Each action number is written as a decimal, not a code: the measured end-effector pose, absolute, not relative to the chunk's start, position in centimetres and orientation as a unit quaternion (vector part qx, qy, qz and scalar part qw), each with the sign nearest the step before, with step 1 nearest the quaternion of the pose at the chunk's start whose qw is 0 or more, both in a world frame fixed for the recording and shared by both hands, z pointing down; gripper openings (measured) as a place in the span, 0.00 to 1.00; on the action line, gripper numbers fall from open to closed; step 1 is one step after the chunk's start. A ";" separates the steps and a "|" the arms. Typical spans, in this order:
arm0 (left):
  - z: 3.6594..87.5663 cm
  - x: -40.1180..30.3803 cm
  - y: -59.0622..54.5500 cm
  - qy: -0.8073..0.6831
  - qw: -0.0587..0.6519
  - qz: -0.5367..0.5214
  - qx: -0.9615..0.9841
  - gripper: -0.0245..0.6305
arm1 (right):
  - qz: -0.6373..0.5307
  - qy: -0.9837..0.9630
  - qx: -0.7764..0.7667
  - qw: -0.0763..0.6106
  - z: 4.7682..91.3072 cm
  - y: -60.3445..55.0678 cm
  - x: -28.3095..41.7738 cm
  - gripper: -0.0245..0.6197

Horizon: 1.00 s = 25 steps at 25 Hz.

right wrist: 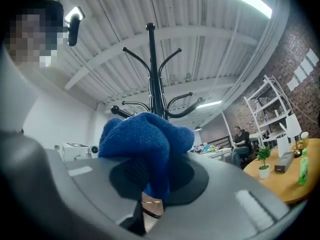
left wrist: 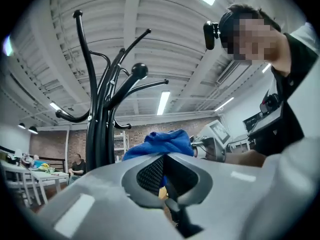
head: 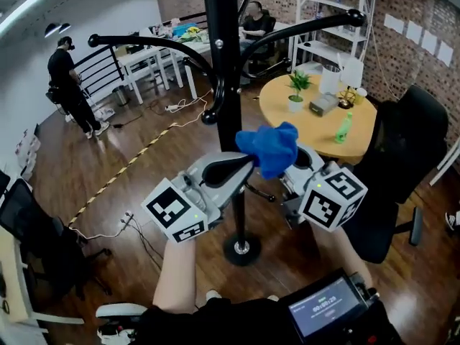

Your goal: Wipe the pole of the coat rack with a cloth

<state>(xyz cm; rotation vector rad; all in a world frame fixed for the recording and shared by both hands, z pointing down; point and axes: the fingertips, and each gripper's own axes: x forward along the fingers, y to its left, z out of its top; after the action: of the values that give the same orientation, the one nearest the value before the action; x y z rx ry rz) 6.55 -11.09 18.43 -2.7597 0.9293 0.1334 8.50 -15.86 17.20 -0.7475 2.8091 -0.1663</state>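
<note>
Pinching cloth (right wrist: 145,139), right tool (right wrist: 150,183); left tool (left wrist: 164,176) closed.

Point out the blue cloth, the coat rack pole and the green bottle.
blue cloth (head: 269,148): head view, middle of the bunched fabric.
coat rack pole (head: 221,16): head view, shaft above the curved arms.
green bottle (head: 344,129): head view, the bottle's body.

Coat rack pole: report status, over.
Right gripper shut on blue cloth. Left gripper shut, empty. Cloth beside pole, contact unclear. Nothing between.
</note>
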 end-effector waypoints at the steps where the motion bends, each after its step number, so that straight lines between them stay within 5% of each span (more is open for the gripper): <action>1: 18.5 7.0 -10.8 0.326 0.113 0.042 -0.938 0.04 | -0.059 0.960 -0.247 0.114 17.2 -15.7 8.9 0.12; 14: 23.5 5.2 -7.2 0.393 0.101 0.067 -0.912 0.04 | -0.087 0.966 -0.227 0.086 23.8 -13.0 11.6 0.12; 25: 28.7 7.5 -7.9 0.482 0.074 0.047 -0.872 0.04 | -0.143 0.955 -0.255 0.056 30.7 -20.8 21.3 0.12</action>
<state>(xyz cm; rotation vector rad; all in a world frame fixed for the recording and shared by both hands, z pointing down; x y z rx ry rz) 7.46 -7.86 28.75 -2.6163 1.4457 0.1409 21.28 -20.78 30.70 -0.7729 2.8977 -0.4328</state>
